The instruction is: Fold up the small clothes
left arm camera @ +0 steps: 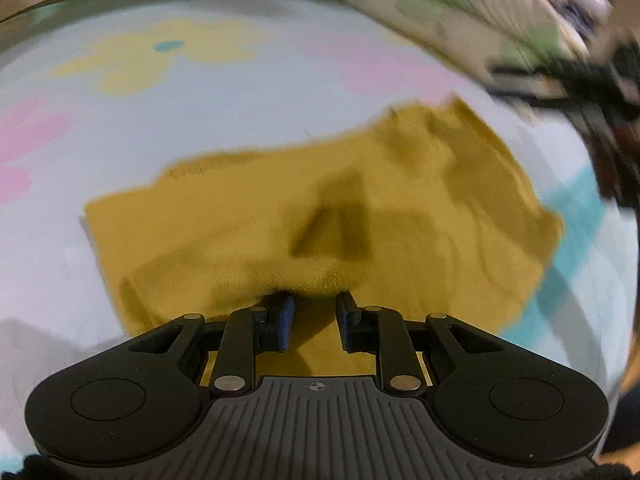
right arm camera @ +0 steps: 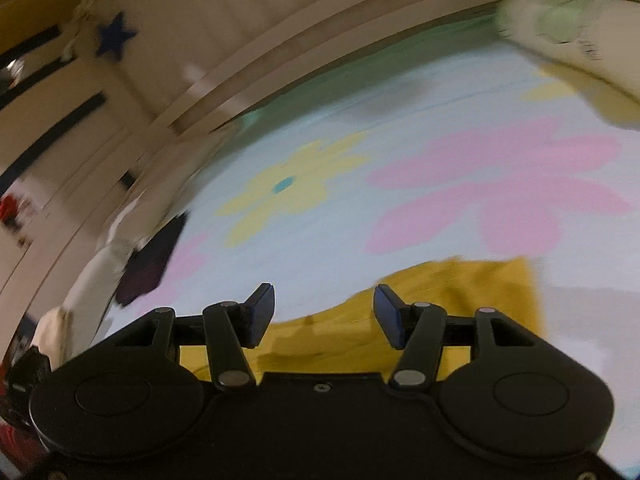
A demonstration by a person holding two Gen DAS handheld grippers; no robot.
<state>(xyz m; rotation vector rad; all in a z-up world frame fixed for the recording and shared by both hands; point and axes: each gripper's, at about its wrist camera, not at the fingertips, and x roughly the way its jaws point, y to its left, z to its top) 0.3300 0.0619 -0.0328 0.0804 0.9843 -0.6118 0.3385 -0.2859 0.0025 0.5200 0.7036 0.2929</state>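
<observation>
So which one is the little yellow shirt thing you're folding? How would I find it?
Look at the big pale blue sheet with pink and yellow flowers printed on it. Lying crumpled on it, right in front of the left gripper, is the mustard-yellow garment. It is the only plain, dark-yellow cloth there, much deeper than the pale yellow flower printed on the sheet.

The left black two-finger gripper [left arm camera: 315, 304] points steeply down, its blue-padded fingertips [left arm camera: 285, 316] pinched on yellow cloth [left arm camera: 400, 220]. The right black gripper [right arm camera: 324, 312] tilts gently downward, jaws parted, nothing between them.
</observation>
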